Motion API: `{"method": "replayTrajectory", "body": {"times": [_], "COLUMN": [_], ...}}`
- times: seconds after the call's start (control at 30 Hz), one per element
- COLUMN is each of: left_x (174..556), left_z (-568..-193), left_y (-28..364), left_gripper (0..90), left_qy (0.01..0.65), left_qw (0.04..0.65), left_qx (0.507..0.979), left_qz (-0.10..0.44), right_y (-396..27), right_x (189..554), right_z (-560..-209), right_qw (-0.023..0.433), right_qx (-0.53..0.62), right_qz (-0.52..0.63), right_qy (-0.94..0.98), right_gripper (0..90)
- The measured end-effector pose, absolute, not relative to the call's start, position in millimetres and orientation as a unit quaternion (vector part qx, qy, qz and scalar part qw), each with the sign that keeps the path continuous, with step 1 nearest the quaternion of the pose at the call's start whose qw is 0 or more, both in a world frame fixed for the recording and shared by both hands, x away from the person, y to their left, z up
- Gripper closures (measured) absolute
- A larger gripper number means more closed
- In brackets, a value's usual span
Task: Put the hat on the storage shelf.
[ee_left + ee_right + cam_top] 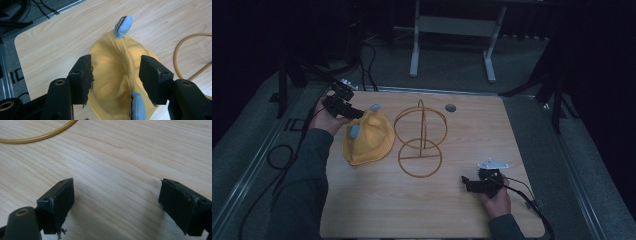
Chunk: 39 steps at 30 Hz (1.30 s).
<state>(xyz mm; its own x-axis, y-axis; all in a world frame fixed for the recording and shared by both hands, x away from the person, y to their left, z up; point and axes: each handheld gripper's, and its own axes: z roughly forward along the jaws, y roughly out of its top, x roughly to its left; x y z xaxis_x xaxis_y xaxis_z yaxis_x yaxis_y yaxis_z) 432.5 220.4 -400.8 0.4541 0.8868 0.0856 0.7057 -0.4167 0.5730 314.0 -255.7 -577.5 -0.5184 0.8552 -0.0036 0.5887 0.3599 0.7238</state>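
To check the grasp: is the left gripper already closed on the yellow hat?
No, the left gripper stands open above the yellow hat.

**Cloth, wood grain and matt black plastic**

The yellow hat [117, 72] is soft matt cloth with stitched seams, and its two blue ears [123, 25] look padded. The table [130, 152] is pale wood-grain board, smooth with a faint sheen. The wire stand [419, 140] looks like thin, smooth, tan-coated rod. The left gripper [115, 80] and right gripper [116, 205] have matt black plastic jaws with scuffed edges.
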Motion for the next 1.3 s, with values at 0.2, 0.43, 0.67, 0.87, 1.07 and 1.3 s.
{"method": "replayTrajectory", "body": {"times": [0.2, 0.43, 0.67, 0.87, 1.07, 1.3], "left_x": [430, 425, 422, 424, 427, 431], "left_z": [-396, -392, -389, -390, -392, -396], "left_y": [224, 224, 227, 226, 223, 222], "left_gripper": [45.7, 47.3, 48.5, 49.4, 50.0, 50.9], "left_qy": [0.488, 0.481, 0.479, 0.483, 0.484, 0.487], "left_qw": [0.252, 0.253, 0.257, 0.256, 0.256, 0.250], "left_qx": [0.815, 0.818, 0.819, 0.818, 0.818, 0.819], "left_qz": [0.187, 0.187, 0.184, 0.181, 0.177, 0.170], "right_y": [-256, -256, -256, -256, -256, -256], "right_x": [314, 314, 314, 314, 314, 314], "right_z": [-578, -578, -578, -578, -578, -578], "right_qw": [0.194, 0.194, 0.194, 0.194, 0.195, 0.194], "right_qx": [0.451, 0.451, 0.451, 0.451, 0.451, 0.451], "right_qz": [0.342, 0.342, 0.342, 0.342, 0.342, 0.342], "right_qy": [0.801, 0.801, 0.801, 0.801, 0.801, 0.801], "right_gripper": [13.0, 13.1, 13.0, 13.1, 13.1, 13.1]}}
